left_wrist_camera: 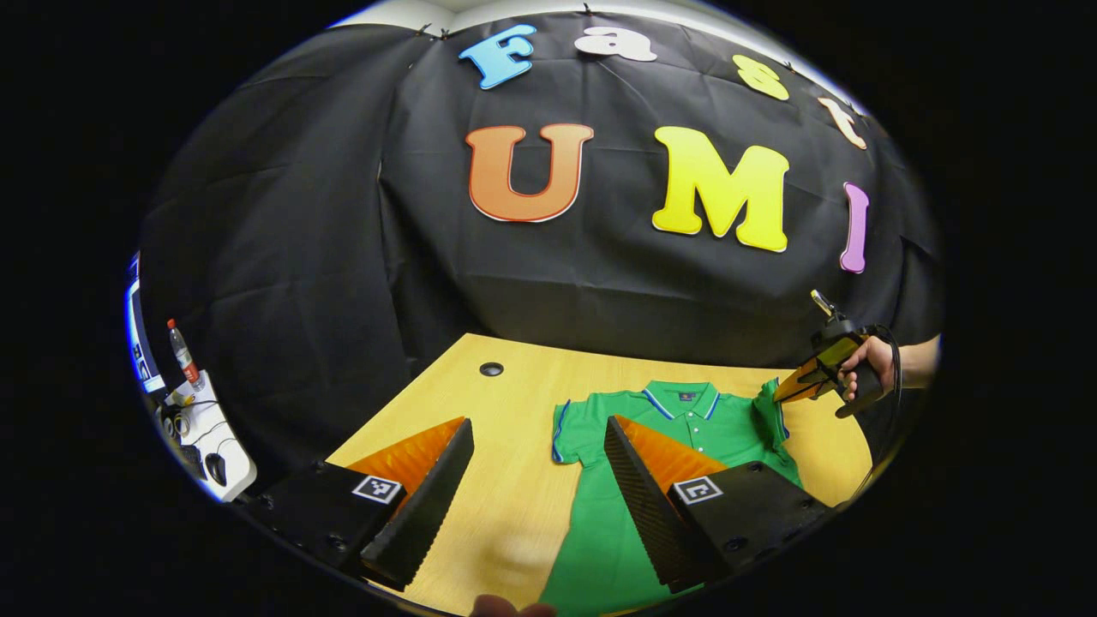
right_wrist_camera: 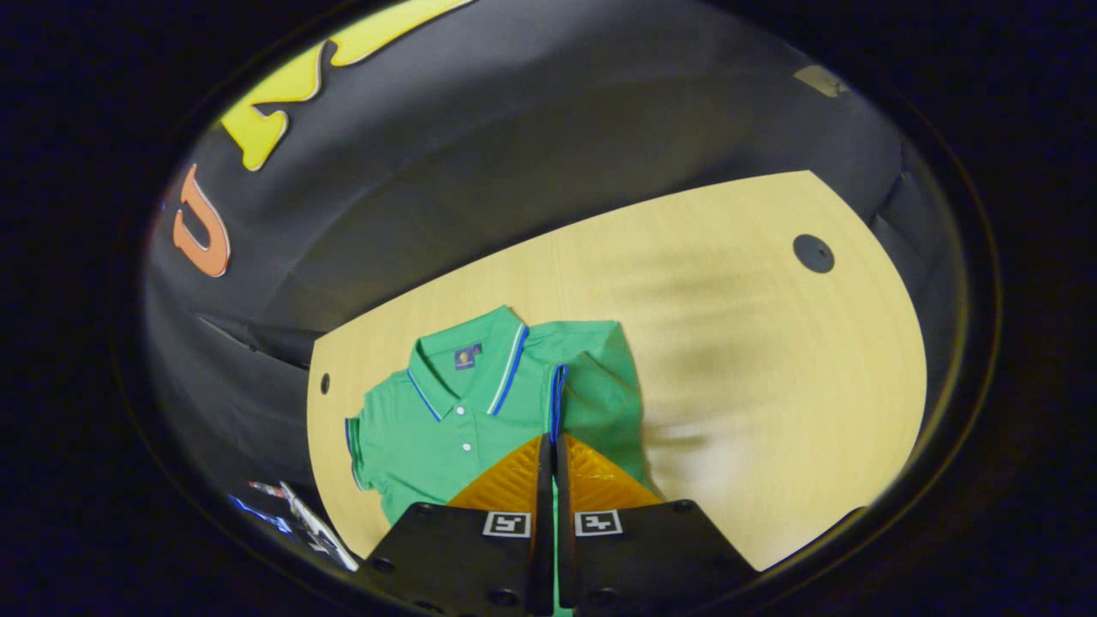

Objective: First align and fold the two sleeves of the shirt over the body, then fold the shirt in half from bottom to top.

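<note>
A green polo shirt (left_wrist_camera: 686, 424) with blue-trimmed collar lies face up on the wooden table (left_wrist_camera: 514, 403). My left gripper (left_wrist_camera: 538, 422) hovers open above the table, just left of the shirt's left sleeve (left_wrist_camera: 566, 428), nothing between its fingers. Farther right, a hand (left_wrist_camera: 866, 364) holds my right gripper (left_wrist_camera: 784, 396) at the shirt's right sleeve. In the right gripper view the right gripper (right_wrist_camera: 553, 439) is shut on the blue-edged cuff of that sleeve (right_wrist_camera: 600, 386), raised over the shirt (right_wrist_camera: 446, 420). The other sleeve (right_wrist_camera: 360, 446) lies flat.
A round cable hole (left_wrist_camera: 491, 369) is in the table behind the shirt; another hole (right_wrist_camera: 813, 254) sits far right. A side shelf (left_wrist_camera: 206, 437) with cables and a bottle (left_wrist_camera: 182, 351) stands left of the table. Bare tabletop (right_wrist_camera: 771, 343) stretches right of the shirt.
</note>
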A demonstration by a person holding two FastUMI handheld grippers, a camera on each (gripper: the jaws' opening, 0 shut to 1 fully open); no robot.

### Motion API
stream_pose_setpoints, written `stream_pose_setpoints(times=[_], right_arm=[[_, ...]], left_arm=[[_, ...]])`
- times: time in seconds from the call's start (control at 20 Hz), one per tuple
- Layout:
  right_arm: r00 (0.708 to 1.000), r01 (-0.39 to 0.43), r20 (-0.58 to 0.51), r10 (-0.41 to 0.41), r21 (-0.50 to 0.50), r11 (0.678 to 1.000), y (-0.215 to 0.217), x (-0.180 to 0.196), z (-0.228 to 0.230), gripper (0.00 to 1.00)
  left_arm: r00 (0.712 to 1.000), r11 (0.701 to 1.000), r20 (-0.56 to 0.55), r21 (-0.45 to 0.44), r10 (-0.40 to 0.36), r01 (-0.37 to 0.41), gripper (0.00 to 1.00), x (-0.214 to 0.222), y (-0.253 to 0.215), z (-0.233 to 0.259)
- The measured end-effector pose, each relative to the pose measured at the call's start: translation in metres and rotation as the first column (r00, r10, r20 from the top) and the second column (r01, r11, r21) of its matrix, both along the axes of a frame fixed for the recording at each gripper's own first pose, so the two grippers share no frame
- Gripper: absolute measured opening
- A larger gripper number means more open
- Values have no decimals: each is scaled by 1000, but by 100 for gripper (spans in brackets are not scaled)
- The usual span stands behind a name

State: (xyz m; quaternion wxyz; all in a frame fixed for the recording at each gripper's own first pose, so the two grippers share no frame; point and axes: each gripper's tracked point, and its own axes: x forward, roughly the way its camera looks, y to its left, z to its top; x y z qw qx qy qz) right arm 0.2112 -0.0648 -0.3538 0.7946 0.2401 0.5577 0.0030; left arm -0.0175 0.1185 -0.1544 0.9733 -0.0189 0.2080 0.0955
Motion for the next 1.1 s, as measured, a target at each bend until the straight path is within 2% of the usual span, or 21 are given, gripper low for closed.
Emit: stream_pose_setpoints(times=[0.35,0.4,0.45,0.55,0.6,0.85,0.9,0.95,1.1], right_arm=[[998,-66,-13,66,-71,995,41,9,-23,4],[998,-62,-14,62,-76,995,45,10,-25,1],[999,-53,-12,53,-68,996,50,12,-26,21],[999,-41,-3,41,-48,998,57,12,-26,21],[999,-43,-1,43,-44,998,56,9,-22,43],[999,-39,25,40,-59,998,47,-3,0,87],[999,-35,34,37,-60,998,45,-8,5,80],[998,-36,43,39,-56,998,42,-13,13,87],[997,-37,69,40,-38,999,35,-38,33,87]], left_arm=[[998,998,-14,-20,55,-55,99,-19,30,-8],[998,998,-15,-20,58,-58,99,-21,33,-8],[998,998,-16,-19,60,-60,99,-23,35,-8],[998,998,-17,-21,62,-63,99,-26,38,-9],[998,998,-18,-22,62,-63,99,-27,39,-8],[999,999,-31,-41,25,-27,99,-21,33,-14],[999,999,-37,-44,10,-12,99,-19,30,-15],[999,999,-42,-52,-13,10,99,-16,26,-16],[993,991,-65,-102,-99,92,99,-4,12,-21]])
